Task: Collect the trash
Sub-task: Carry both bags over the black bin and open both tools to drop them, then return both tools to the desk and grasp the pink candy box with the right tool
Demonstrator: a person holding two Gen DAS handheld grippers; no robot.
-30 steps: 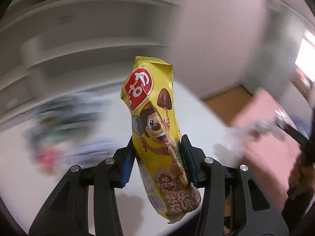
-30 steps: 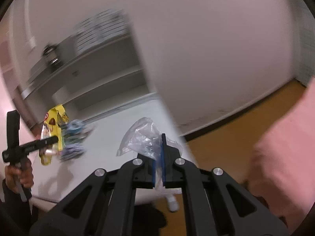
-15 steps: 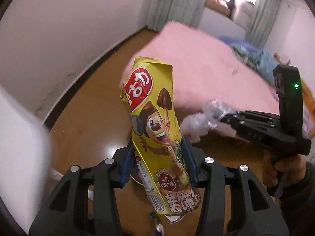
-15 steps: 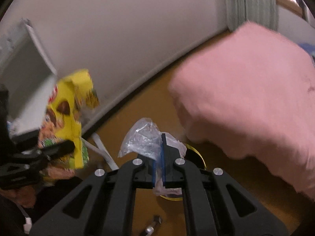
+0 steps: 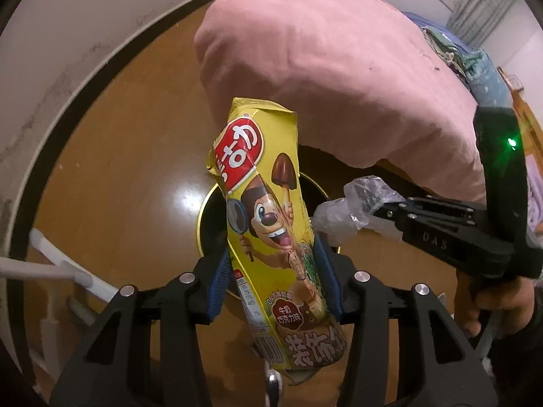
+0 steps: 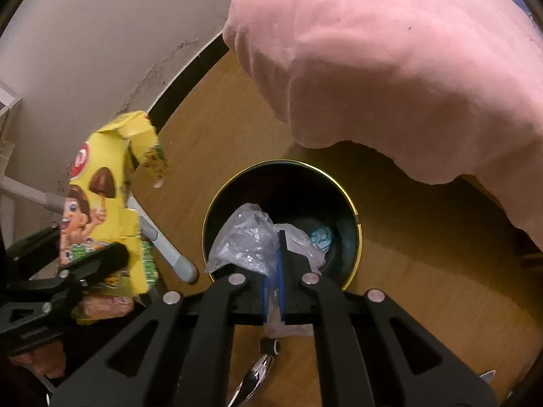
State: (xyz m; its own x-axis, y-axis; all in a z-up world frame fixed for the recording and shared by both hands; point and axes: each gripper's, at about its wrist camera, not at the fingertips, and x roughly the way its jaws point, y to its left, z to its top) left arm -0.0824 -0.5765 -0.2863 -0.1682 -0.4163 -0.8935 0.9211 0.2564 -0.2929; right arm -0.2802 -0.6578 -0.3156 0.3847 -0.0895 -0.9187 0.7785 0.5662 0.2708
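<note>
below, wood floor (image 6: 390, 288), pink blanket (image 6: 390, 68), black bin (image 6: 349, 203), left jaws gripping snack bag (image 5: 268, 224), right pinching plastic wrap (image 6: 247, 237)

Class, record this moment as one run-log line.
left hand-held gripper: holds yellow snack bag | right hand-held gripper: shut on clear plastic wrap | both above black bin

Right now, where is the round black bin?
The black bin stands on the wooden floor just below the right gripper, which pinches a clear plastic wrapper over its mouth. The pink blanket hangs right behind it.
</note>
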